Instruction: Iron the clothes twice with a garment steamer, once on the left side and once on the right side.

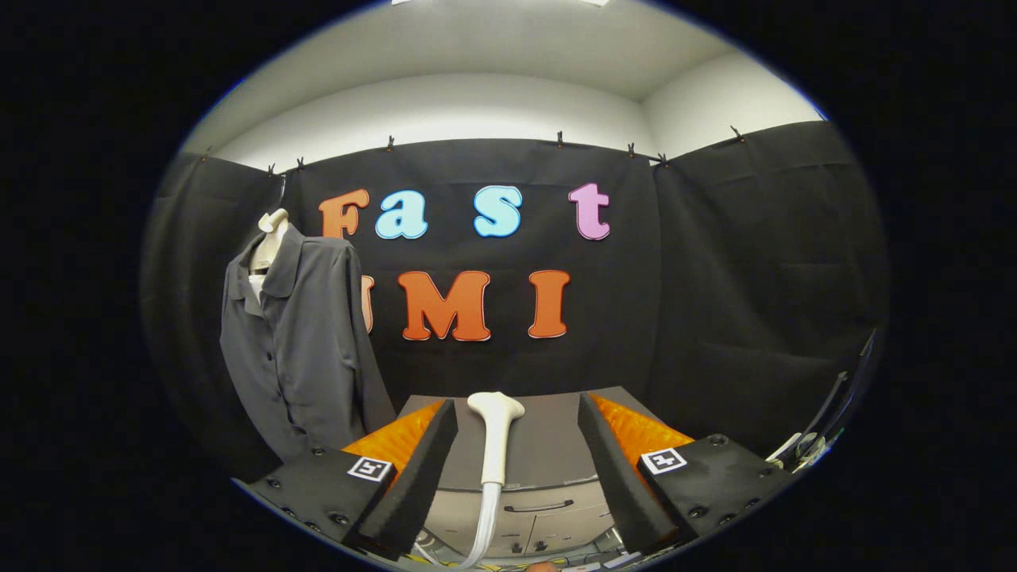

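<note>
A white garment steamer lies on the grey cabinet top, its head pointing away and its hose trailing down over the cabinet's front. My gripper is open, with the steamer's handle lying in the wide gap between the fingers and touching neither. A dark grey button shirt hangs on a pale hanger to the left of the cabinet, beyond the left finger and against the black cloth wall.
The cabinet's front with a drawer handle shows below the steamer. Cables and stands stand to the right against the cloth wall. White walls and ceiling rise above the cloth.
</note>
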